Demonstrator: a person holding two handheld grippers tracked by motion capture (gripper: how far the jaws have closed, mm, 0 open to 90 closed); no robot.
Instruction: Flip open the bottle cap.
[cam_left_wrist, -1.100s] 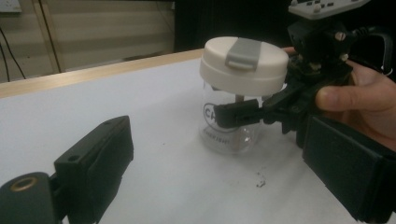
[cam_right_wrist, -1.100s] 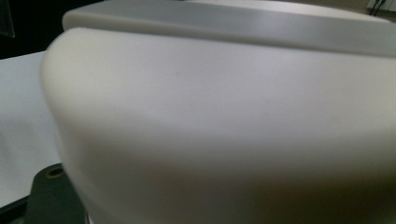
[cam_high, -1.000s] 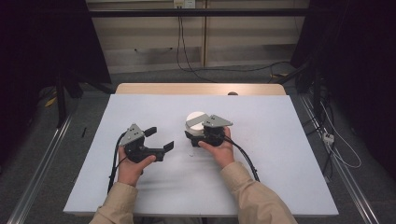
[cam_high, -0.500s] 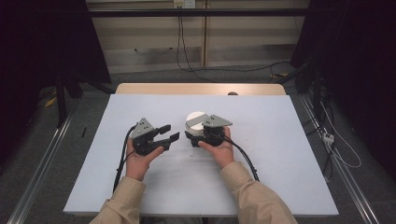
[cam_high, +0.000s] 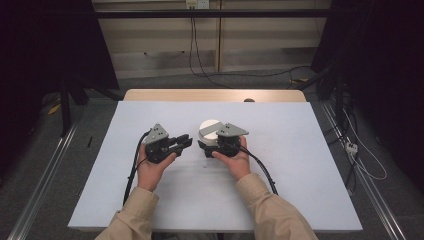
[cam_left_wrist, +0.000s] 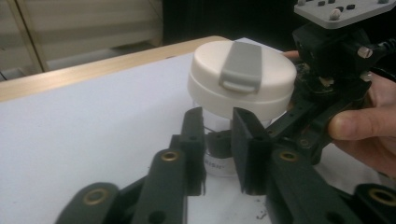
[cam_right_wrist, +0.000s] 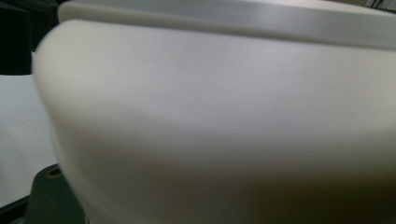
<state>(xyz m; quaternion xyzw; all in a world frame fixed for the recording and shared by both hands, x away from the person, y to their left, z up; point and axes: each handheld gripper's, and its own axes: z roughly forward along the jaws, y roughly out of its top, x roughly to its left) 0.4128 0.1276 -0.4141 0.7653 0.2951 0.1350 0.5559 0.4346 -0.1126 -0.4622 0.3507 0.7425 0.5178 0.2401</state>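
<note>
My right gripper (cam_high: 212, 144) clamps the clear body of the white-lidded cup (cam_high: 209, 128), upright mid-table (cam_high: 300, 150). My left gripper (cam_high: 184, 142), jaws narrowly apart, points at it, just beside.

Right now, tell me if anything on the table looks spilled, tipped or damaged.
Nothing stands out. The jar stands upright on the white table, its cream lid sitting level and closed. The right tool is at its clear body; the left tool is beside it, jaws apart. A few dark specks lie near the base, too small to identify.
</note>
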